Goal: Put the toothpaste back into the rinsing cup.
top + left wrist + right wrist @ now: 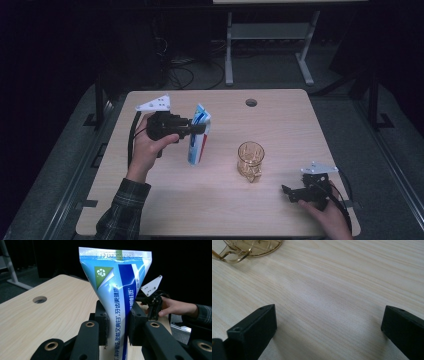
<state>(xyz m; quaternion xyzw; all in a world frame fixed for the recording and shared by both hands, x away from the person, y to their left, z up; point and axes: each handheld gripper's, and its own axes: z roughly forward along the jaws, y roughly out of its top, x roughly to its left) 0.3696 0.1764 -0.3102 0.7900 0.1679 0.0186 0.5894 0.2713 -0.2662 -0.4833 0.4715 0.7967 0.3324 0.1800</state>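
Hiding toothpaste tube base: left hand-held gripper

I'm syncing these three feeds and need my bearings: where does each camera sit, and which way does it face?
High view: above the person's side, looking forward and down at the table; both forearms and grippers enter from below.
Left gripper view: rides the left gripper, looking along jaws clamping a toothpaste tube; beyond, the right gripper.
Right gripper view: rides the right gripper, low over the wood, jaws wide apart, amber glass cup ahead.
Shared: tube and cup also appear from above.

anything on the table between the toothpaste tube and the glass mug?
No. Bare wood between the toothpaste tube and the glass mug, per the high view.
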